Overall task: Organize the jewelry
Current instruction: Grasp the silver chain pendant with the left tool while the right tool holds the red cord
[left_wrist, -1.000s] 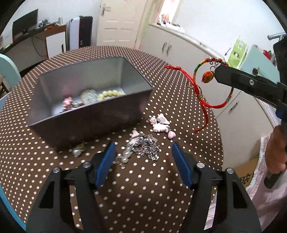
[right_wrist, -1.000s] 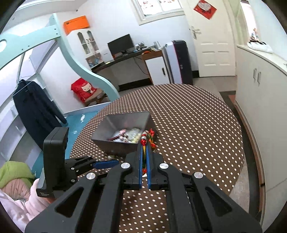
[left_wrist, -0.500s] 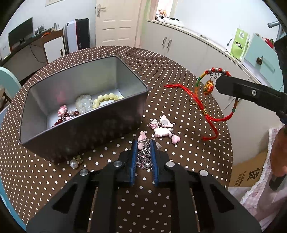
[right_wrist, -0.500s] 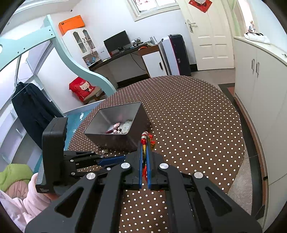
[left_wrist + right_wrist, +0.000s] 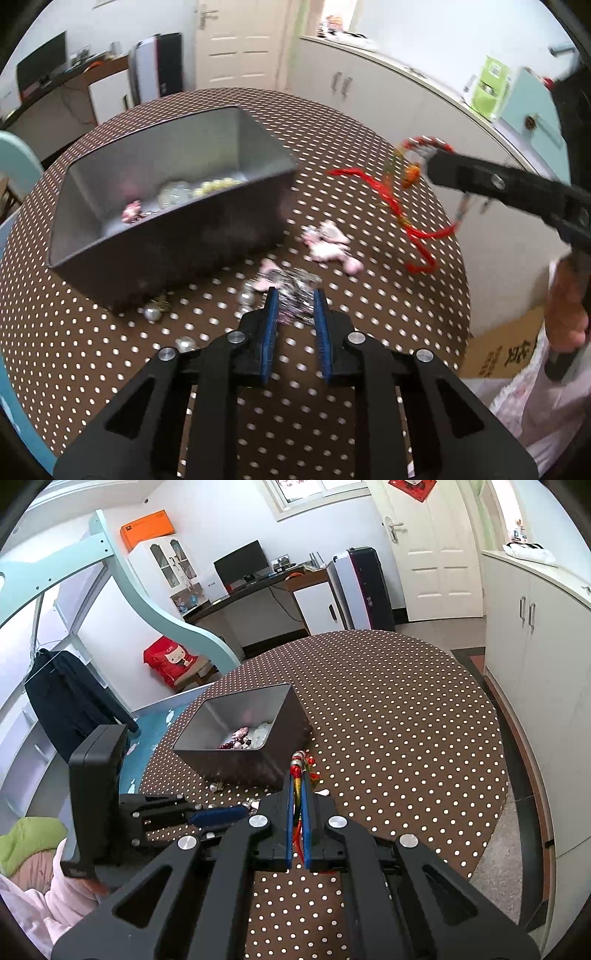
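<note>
A second ago the left claw (image 5: 294,299) stood wide open around the silver chain heap (image 5: 291,291); half a second ago it had closed tightly onto that heap, and now its blue pads have parted a little, with the chain between them, though blur hides whether they touch it. Silver beads (image 5: 186,343) now show on the surface just to the left of this claw. The right claw (image 5: 295,794), closed on the red cord bracelet (image 5: 413,206), has moved nearer the metal box (image 5: 240,734), and the bracelet's beaded end now hangs by the box's near corner, its red cord swinging and blurred.
</note>
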A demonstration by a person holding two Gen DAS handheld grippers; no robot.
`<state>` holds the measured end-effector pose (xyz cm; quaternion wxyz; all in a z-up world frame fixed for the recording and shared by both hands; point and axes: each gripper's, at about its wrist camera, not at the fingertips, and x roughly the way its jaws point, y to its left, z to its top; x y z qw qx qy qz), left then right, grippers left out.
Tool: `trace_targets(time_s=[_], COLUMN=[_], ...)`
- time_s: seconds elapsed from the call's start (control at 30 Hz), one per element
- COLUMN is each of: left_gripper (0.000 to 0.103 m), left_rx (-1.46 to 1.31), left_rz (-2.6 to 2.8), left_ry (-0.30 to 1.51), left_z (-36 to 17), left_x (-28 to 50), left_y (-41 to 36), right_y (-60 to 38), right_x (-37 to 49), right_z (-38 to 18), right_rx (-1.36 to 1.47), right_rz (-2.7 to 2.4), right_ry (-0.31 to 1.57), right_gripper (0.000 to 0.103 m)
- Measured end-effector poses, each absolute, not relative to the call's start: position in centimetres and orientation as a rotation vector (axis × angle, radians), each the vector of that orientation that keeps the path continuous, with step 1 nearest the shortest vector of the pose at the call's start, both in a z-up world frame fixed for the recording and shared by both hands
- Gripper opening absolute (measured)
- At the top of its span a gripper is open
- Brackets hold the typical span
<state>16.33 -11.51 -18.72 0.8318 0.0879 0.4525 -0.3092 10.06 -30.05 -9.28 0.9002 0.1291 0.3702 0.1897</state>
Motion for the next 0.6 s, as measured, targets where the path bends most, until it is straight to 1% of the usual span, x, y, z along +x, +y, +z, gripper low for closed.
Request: trace_targets(time_s=[0.2, 0.27, 0.3, 0.37, 0.4, 0.6], left_gripper=[0.020, 0.015, 0.007, 0.006, 0.003, 0.004], left_rx=[0.245, 0.277, 0.287, 0.260, 0.245, 0.220], left_rz=[-0.644, -0.640, -0.640, -0.640, -0.641, -0.661], left_ry=[0.975, 0.963, 0.959, 0.964, 0.966, 0.929], left_z=[-19.8, -19.8, -19.9, -19.9, -19.9, -18.5], left_x=[15.5, 15.2, 15.0, 15.1, 15.1, 14.6], left_y=[-12.7, -12.9, -13.0, -12.8, -12.6, -11.8], right_y=[-29.8, -29.8, -29.7, -29.7, -29.6, -29.9], right_x=[10.2, 10.1, 10.1, 10.1, 10.0, 10.3], right_z=[-9.2, -9.2, -9.2, -9.3, -9.4, -9.4], right_rx=[0.262, 0.261, 0.261, 0.263, 0.263, 0.271], right_rz=[0.395, 0.395, 0.398, 0.398, 0.397, 0.399], right_ry=[0.772, 0.773, 0.772, 0.772, 0.773, 0.773], right_gripper=[0.003, 0.003, 0.003, 0.003, 0.003, 0.003])
